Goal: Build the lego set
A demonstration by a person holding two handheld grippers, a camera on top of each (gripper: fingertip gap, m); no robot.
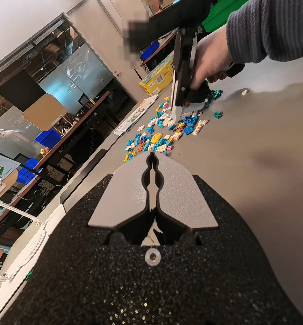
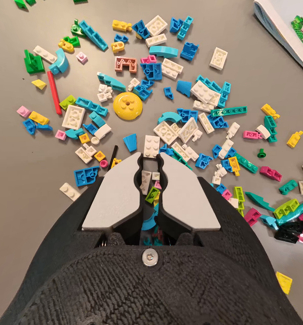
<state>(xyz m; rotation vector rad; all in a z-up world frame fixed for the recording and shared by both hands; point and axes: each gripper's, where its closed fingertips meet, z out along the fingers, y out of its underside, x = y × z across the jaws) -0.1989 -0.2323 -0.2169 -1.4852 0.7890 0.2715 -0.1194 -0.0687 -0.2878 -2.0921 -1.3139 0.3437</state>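
Gripping a white two-by-three plate [image 2: 151, 146] by its near end, my right claw [image 2: 150, 155] stands slightly apart over the scattered bricks [image 2: 166, 98]; my left claw [image 1: 152, 154] is clenched, empty, above the grey table [image 1: 244, 175].

The table [image 2: 15, 175] is plain matte grey. Across it lie bricks in white, blue, turquoise, yellow, pink, magenta, lime and green. Mid-frame sits a yellow dome [image 2: 127, 106]; at left a red rod [image 2: 54, 92]; above centre a salmon-pink bracket [image 2: 125, 64]. The right gripper [image 2: 150, 156] has pale grey fingers [image 2: 115, 193] on speckled black. In the left wrist view, a yellow box [image 1: 157, 79] and a grey ribbed sleeve [image 1: 270, 29] show at upper right.
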